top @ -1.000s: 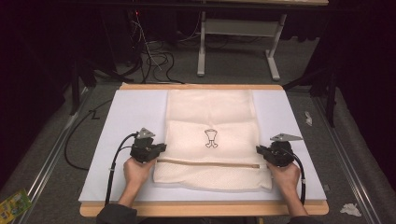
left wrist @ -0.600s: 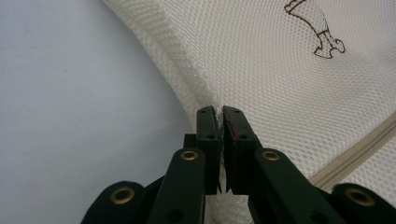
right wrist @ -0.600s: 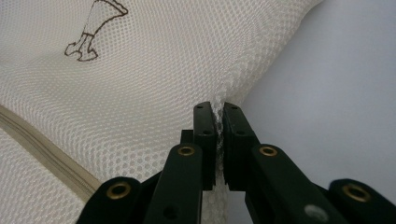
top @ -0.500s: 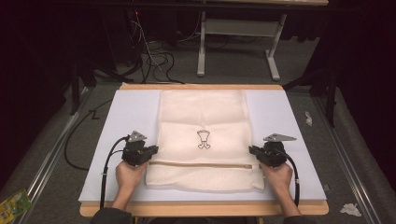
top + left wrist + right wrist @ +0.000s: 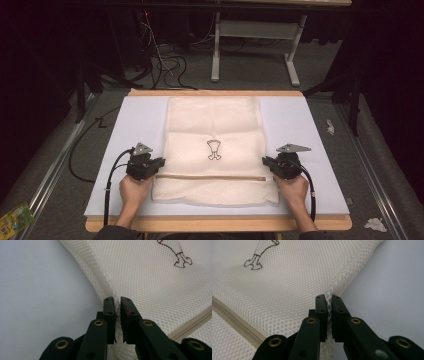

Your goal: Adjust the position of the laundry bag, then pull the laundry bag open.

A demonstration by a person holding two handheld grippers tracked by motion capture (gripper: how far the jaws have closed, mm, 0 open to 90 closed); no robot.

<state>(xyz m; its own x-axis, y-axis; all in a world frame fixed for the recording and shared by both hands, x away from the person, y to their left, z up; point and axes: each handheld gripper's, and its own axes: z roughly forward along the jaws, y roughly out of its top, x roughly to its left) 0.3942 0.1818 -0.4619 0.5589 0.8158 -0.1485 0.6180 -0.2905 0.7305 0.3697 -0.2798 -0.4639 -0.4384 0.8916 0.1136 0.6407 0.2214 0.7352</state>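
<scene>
A cream mesh bag [image 5: 215, 125] lies flat on the white mat [image 5: 300, 120], with a brown emblem [image 5: 214, 150] in its middle and a tan zipper [image 5: 215, 177] across its near part. My left gripper [image 5: 160, 164] is at the bag's left edge. In the left gripper view, my left gripper [image 5: 117, 300] has a raised fold of mesh [image 5: 110, 287] between its jaws; the jaws have just been opening a little and a narrow gap shows. At the right edge, my right gripper [image 5: 266, 163] is shut on a pinch of mesh [image 5: 337, 285] that shows between the jaws of the right gripper [image 5: 328, 298].
The mat rests on a wooden board [image 5: 215, 223] whose front edge is near my forearms. Cables [image 5: 165, 65] and a metal table frame [image 5: 255, 45] stand on the floor beyond. Crumpled paper [image 5: 374, 224] lies on the floor at the right.
Both hands have shifted to the left, and the bag has slid left with them. The left hand moved most at first and has since stayed put.
</scene>
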